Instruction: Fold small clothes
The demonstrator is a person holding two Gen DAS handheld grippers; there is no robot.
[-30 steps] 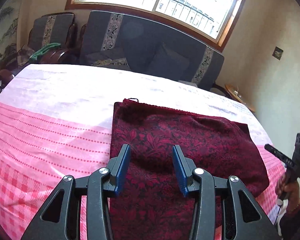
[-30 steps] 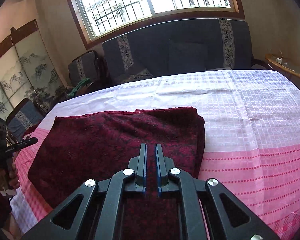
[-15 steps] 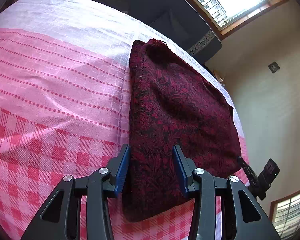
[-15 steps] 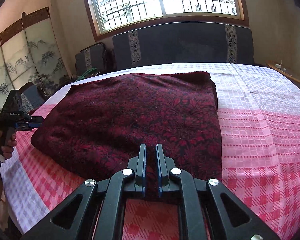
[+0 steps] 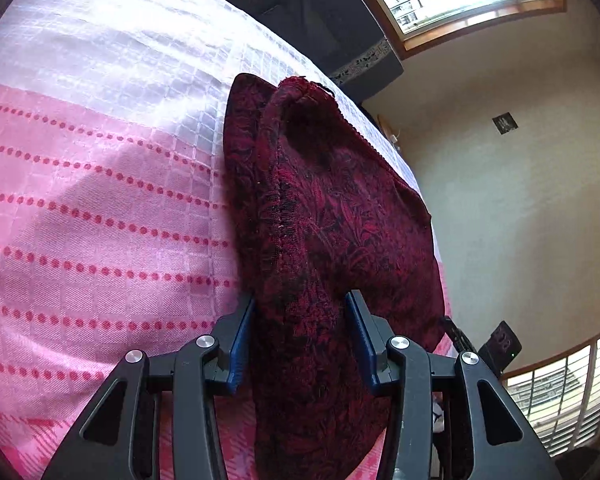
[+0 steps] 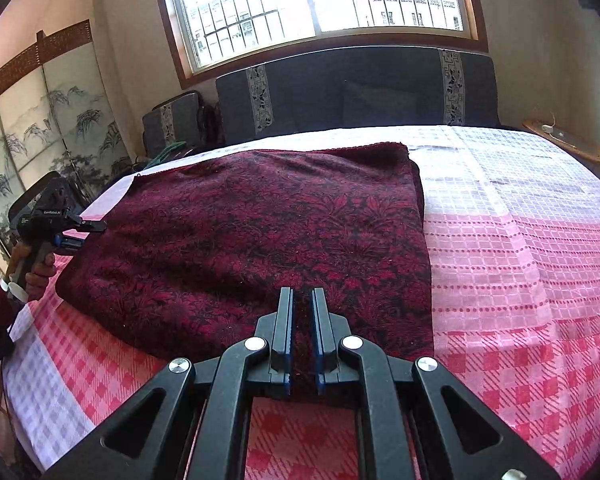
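Observation:
A dark red patterned garment lies folded on the pink and white bedspread. My right gripper is shut on the garment's near edge, cloth pinched between its jaws. My left gripper is open, tilted on its side, with the garment's left edge lying between its blue pads, jaws wide apart. From the right wrist view the left gripper sits at the garment's left corner, held in a hand. The right gripper shows dimly at the far right of the left wrist view.
A dark sofa stands behind the bed under a window. A painted folding screen stands at the left. A small wooden shelf is at the right wall. The bedspread's near edge drops off at the left.
Both grippers have pulled back toward the near edge with the garment. My left gripper has rolled onto its side and closed in on the garment's left edge. The right gripper stays shut on cloth.

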